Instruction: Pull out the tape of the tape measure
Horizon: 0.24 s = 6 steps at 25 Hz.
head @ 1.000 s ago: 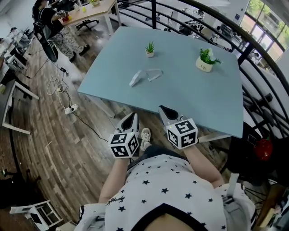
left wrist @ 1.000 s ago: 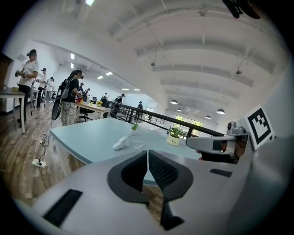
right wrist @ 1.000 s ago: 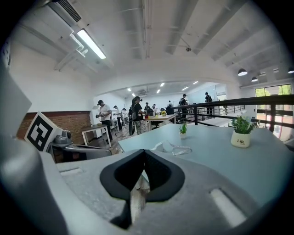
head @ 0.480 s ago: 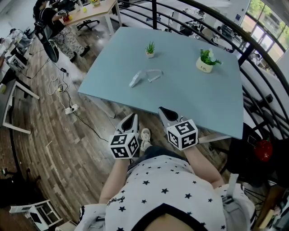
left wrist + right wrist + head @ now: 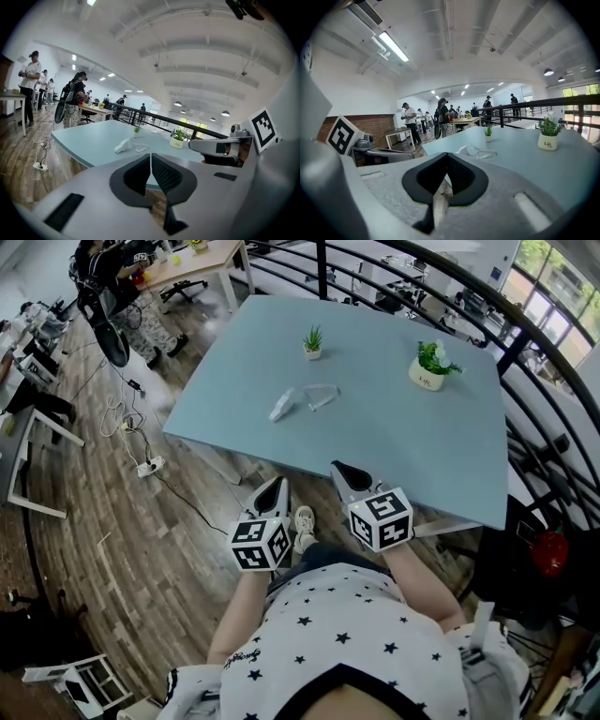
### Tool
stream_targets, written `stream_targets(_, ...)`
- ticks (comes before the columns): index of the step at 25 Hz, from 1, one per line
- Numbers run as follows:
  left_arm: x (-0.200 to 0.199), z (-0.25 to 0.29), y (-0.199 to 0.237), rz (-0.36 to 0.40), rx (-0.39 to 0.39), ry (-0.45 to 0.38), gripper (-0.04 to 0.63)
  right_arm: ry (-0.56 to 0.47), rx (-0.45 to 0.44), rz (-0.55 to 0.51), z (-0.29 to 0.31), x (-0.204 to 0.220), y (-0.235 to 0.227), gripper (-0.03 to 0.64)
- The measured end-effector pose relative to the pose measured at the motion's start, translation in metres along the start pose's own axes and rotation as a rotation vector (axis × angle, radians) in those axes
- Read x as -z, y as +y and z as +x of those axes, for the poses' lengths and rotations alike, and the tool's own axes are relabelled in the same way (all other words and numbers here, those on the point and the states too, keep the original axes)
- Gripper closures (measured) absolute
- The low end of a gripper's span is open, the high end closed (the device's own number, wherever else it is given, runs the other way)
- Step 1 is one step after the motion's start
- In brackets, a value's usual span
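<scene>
Leftmost, wooden floor (image 5: 75, 521) with loose cables (image 5: 112, 413) and one power strip (image 5: 145, 467); farther back, one wooden desk (image 5: 192, 263) with people (image 5: 94, 273) beside it. Next, left gripper (image 5: 277, 484), jaws pressed together on nothing, tip just short of the blue table (image 5: 375, 442) at its near edge. Up on the tabletop, one tape measure (image 5: 281, 406): white case, with a short pale loop of tape (image 5: 321, 396) just beside it on the right. Lies ahead of both sets of jaws and well apart from them, only bare tabletop between. Beyond it, small plant (image 5: 311, 341), first of two in pots. Then right gripper (image 5: 339, 468), tip overlapping the table edge, jaws likewise closed and empty. Farther right, larger plant (image 5: 427, 367) in a white pot. Rightmost, black railing (image 5: 514, 345) curving round the table.
</scene>
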<state>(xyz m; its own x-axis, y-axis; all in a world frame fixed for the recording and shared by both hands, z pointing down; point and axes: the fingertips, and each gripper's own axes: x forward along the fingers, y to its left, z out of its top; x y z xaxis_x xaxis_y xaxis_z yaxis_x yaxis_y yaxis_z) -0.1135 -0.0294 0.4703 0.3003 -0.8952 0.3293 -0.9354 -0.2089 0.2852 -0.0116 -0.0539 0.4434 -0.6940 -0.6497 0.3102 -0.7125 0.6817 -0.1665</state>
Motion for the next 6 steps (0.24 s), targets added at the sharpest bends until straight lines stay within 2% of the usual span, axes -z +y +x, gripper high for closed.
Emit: stream_targets(6, 0.0057, 0.0044, 0.0042, 0.0, 0.004, 0.007, 0.583, 0.004, 0.005, 0.003, 0.0066, 0.0056, -0.0022, 0.611)
